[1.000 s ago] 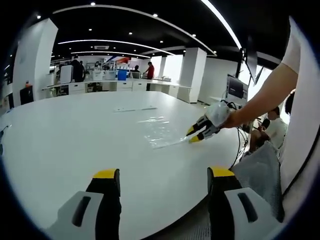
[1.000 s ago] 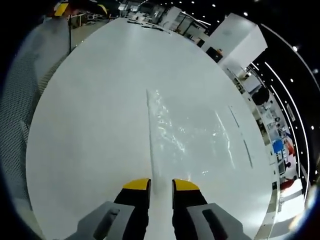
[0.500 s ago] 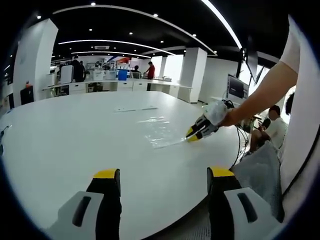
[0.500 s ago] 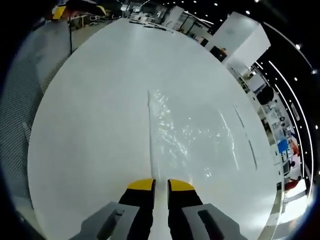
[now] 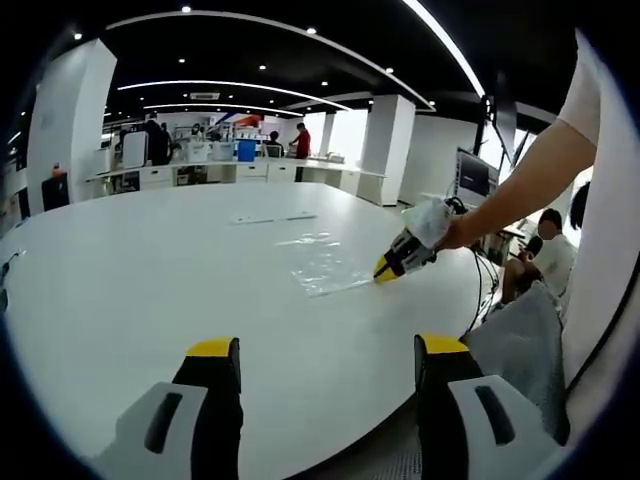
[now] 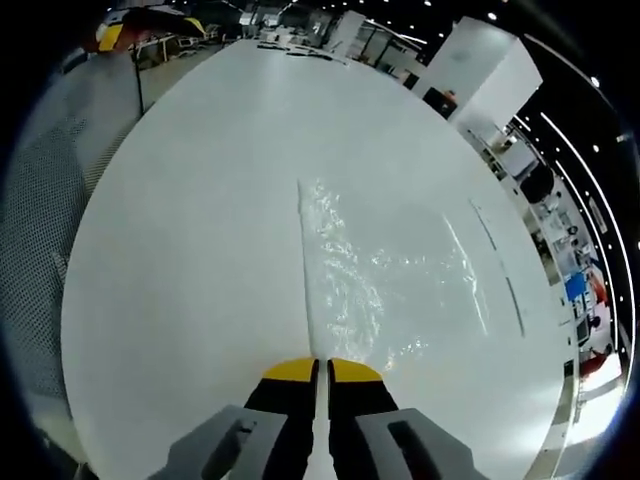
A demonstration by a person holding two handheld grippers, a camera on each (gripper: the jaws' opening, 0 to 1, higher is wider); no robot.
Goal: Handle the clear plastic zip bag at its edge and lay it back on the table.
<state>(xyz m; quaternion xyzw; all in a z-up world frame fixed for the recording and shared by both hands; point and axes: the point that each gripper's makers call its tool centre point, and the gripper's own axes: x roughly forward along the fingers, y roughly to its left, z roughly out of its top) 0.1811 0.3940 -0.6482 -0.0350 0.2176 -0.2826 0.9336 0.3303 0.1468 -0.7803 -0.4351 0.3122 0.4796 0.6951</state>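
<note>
Clear plastic zip bag (image 6: 385, 285) lies on the table (image 6: 190, 250), its edge pinched by the right gripper (image 6: 320, 372), lift pending; left gripper (image 5: 325, 350) gapes empty.

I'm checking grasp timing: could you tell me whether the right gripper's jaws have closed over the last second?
Yes: the right gripper has shut on the zip bag edge.

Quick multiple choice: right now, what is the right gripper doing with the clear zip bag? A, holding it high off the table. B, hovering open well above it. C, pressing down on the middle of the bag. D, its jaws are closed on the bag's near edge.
D: in the right gripper view the right gripper has its yellow-tipped jaws pinched together on the near edge of the clear zip bag, which lies flat on the white table.
</note>
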